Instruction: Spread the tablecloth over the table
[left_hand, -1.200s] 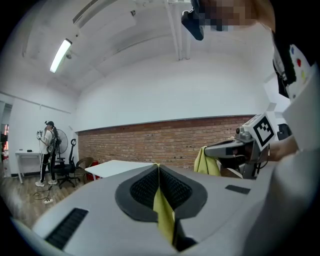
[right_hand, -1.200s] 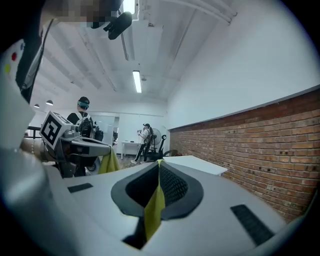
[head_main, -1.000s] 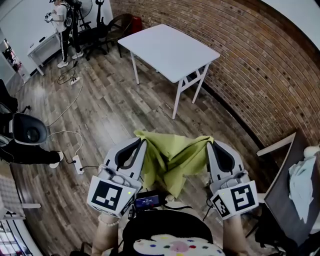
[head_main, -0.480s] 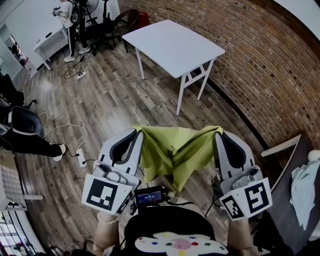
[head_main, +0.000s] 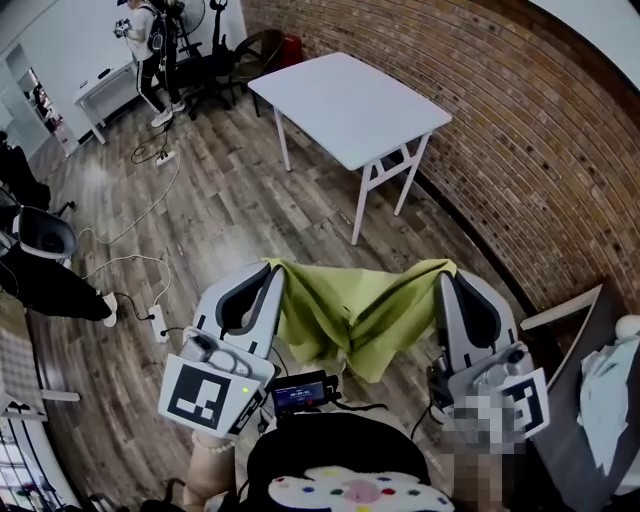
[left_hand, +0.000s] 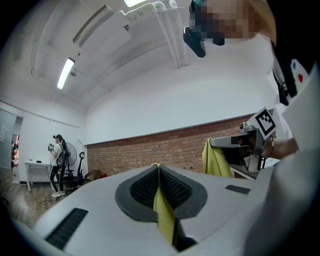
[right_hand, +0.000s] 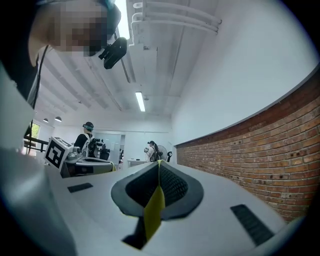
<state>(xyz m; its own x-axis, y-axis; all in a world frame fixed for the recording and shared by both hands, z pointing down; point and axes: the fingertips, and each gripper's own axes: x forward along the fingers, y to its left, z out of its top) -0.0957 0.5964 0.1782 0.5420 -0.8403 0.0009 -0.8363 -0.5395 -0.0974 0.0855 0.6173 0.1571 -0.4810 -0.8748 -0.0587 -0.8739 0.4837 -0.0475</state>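
1. Tablecloth (head_main: 350, 312) of yellow-green fabric hangs in loose folds between two hand-held tools, above a wood floor (head_main: 220, 220).
2. Left tool (head_main: 271, 270) is closed tight on one upper corner of the tablecloth. The left gripper view shows a thin strip of the fabric pinched between its dark ribbed pads.
3. Right tool (head_main: 446, 270) is clamped the same way on the other upper corner. The right gripper view shows a yellow strip running down between its pressed pads.
4. Both tools point level, side by side and apart. The tablecloth's top edge sags between them and the middle bunches into a deep fold.
5. White tabletop (head_main: 345, 100) on folding legs stands ahead of the person, close to a brick wall (head_main: 540, 140) — well apart from the hanging tablecloth.
6. Second person (head_main: 150, 45) stands at the far end of the room — beside dark chairs (head_main: 215, 60).
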